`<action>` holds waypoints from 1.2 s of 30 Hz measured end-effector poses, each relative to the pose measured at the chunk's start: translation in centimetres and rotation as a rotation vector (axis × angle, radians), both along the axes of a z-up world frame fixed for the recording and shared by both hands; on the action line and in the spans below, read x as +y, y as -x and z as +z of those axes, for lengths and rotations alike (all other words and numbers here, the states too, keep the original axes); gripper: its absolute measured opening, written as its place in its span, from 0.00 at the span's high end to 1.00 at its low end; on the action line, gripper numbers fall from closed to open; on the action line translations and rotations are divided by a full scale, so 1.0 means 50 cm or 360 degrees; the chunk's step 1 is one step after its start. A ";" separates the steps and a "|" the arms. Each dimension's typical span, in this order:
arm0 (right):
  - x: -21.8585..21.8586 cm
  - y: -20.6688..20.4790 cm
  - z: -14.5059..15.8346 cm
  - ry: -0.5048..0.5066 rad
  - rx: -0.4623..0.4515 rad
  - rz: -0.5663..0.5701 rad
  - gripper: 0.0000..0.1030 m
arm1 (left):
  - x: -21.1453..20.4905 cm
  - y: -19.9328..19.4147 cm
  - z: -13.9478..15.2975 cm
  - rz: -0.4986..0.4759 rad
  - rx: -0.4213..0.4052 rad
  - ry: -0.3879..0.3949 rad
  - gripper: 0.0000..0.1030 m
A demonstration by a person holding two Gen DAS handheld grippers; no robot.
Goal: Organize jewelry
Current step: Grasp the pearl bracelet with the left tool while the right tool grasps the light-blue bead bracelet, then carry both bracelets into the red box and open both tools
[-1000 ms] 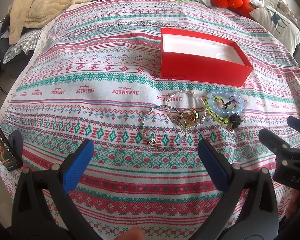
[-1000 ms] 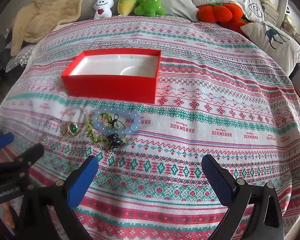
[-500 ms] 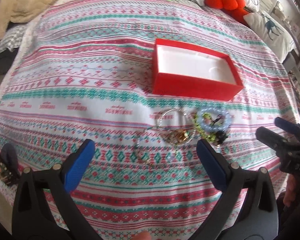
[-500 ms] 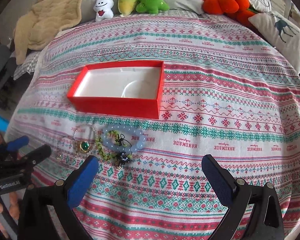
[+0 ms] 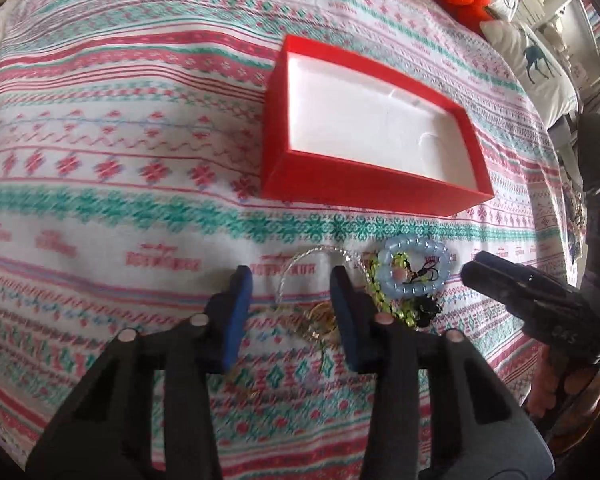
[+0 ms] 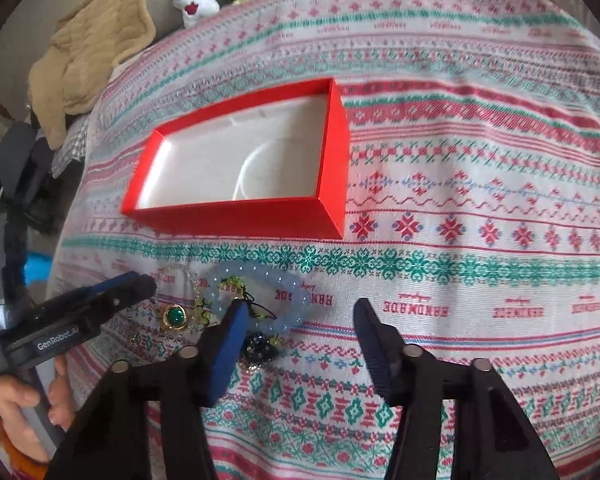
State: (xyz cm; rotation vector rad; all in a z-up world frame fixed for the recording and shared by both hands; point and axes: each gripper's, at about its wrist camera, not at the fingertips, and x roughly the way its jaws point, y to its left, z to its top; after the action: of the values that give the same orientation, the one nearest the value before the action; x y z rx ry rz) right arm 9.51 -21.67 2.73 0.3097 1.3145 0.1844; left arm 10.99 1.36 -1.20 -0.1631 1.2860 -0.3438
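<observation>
Both my claws now lower, closer over jewelry pile than a second ago; jaws just been closing.

Left claw [image 5: 290,280] half-open, straddling clear bead strand [image 5: 300,264], nothing pinched.

Right claw [image 6: 300,316] half-open, empty, beside pale blue bead bracelet [image 6: 260,300].

Open red cardboard box [image 5: 364,184] just beyond, empty. Pickup imminent, I judge.

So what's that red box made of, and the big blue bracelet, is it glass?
The red box looks like stiff matte cardboard: flat walls, sharp folded corners, with a white moulded liner, perhaps plastic. The blue bracelet is a ring of round, pale, see-through beads with a soft shine. That could be glass, stone or plastic; the look alone cannot tell.
</observation>
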 end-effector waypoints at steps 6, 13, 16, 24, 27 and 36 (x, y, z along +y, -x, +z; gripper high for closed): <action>0.014 -0.026 -0.028 0.0019 0.0050 0.0055 0.66 | -0.008 -0.020 -0.020 0.0021 0.0037 -0.0057 0.66; 0.042 -0.043 -0.036 0.0121 0.0014 0.0130 0.85 | -0.028 -0.021 -0.021 -0.0018 -0.0029 -0.0204 0.87; 0.051 -0.046 -0.031 0.0136 -0.0007 0.0153 0.88 | -0.036 -0.024 -0.020 -0.0012 -0.0050 -0.0241 0.91; 0.077 -0.037 0.010 0.0090 -0.0137 0.0173 0.88 | -0.042 -0.004 0.013 -0.0017 -0.0118 -0.0206 0.95; 0.080 -0.028 0.034 0.0073 -0.0181 0.0181 0.88 | -0.041 0.006 0.038 -0.0023 -0.0164 -0.0176 0.95; 0.070 0.007 0.105 -0.0004 -0.0300 0.0163 0.88 | -0.044 0.030 0.114 -0.0042 -0.0300 -0.0091 0.95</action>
State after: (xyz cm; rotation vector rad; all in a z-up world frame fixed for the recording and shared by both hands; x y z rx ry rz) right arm 9.16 -18.19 7.97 0.2217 1.1441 0.2945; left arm 9.50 -0.81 4.48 -0.0637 1.1113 -0.3368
